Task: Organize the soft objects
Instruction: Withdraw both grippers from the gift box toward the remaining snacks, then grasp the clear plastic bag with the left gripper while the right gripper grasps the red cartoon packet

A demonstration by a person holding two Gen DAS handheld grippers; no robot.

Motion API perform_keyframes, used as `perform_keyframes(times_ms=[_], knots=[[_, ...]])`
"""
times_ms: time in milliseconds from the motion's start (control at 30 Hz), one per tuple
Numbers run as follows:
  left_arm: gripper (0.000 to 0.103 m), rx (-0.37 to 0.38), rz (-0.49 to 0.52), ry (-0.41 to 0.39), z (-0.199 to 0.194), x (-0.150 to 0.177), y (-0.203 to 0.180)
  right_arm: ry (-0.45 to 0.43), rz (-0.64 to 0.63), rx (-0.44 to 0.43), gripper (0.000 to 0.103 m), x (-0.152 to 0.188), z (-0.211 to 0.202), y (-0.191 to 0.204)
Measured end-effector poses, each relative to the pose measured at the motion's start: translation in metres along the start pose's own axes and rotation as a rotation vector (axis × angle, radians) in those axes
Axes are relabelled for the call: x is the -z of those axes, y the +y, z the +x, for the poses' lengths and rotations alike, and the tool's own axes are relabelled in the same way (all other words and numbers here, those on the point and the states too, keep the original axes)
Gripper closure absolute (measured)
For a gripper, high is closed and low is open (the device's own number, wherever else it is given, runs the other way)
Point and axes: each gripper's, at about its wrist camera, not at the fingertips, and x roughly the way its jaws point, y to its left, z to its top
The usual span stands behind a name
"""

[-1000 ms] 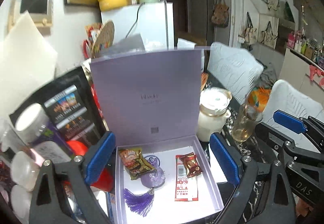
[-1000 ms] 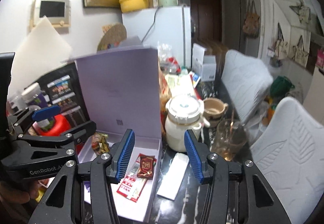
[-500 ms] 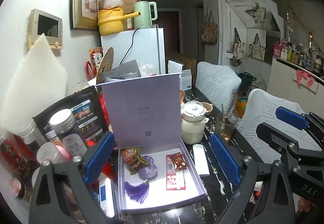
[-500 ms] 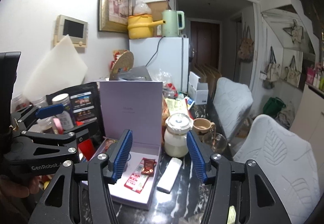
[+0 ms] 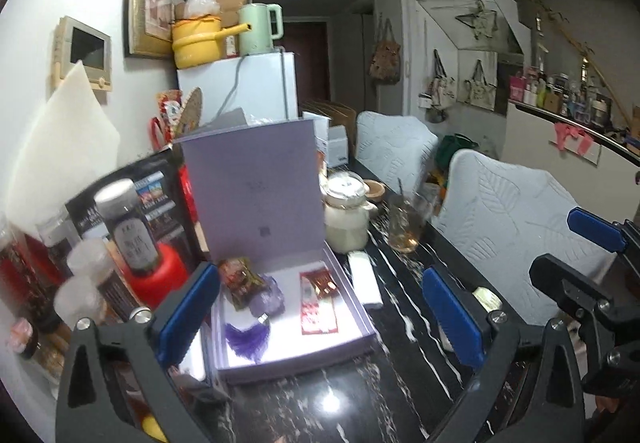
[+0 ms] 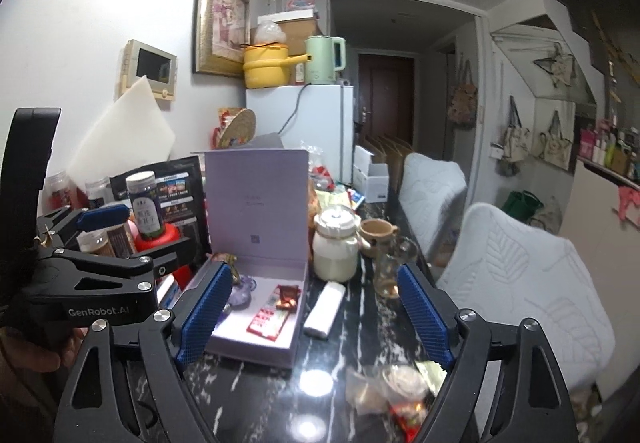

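An open lavender box point(image 5: 296, 363) lies on the black marble table with its lid point(image 5: 256, 195) upright. Inside are a snack packet point(image 5: 240, 275), a purple sachet with a tassel point(image 5: 266, 299) and a red packet point(image 5: 318, 303). A white packet point(image 5: 364, 279) lies on the table right of the box. My left gripper point(image 5: 320, 315) hangs open and empty in front of the box. My right gripper point(image 6: 314, 309) is back from the box point(image 6: 256, 353), its jaws opening with nothing between them. Several small wrapped packets point(image 6: 400, 383) lie on the table just below it.
A white lidded jar point(image 5: 346, 219) and a glass point(image 5: 406, 227) stand right of the box. Bottles point(image 5: 132, 227), a red container point(image 5: 160, 275) and a black bag crowd the left. Two white chairs point(image 5: 516, 219) line the table's right side.
Both grippers have pulled back from the box, which now looks smaller and farther. The right jaws have spread much wider; the left jaws opened a little.
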Motion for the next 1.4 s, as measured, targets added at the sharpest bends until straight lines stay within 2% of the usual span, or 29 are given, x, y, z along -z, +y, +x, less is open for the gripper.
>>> perform_keyframes(times_ms=[300,700,1067,1400], knots=[[0.000,0.076,0.021,0.064,0.004,0.037,-0.020,0.039,0.063,0.011,0.018,0.040,-0.017,-0.008],[0.000,0.156,0.024,0.139,0.021,0.083,-0.052,0.109,0.151,0.086,0.018,0.103,-0.034,-0.032],[0.000,0.215,-0.003,0.248,0.049,0.117,-0.077,0.213,0.223,0.102,0.018,0.150,-0.023,-0.074],[0.000,0.251,-0.043,0.295,0.080,0.126,-0.097,0.310,0.277,0.106,0.018,0.174,0.007,-0.110]])
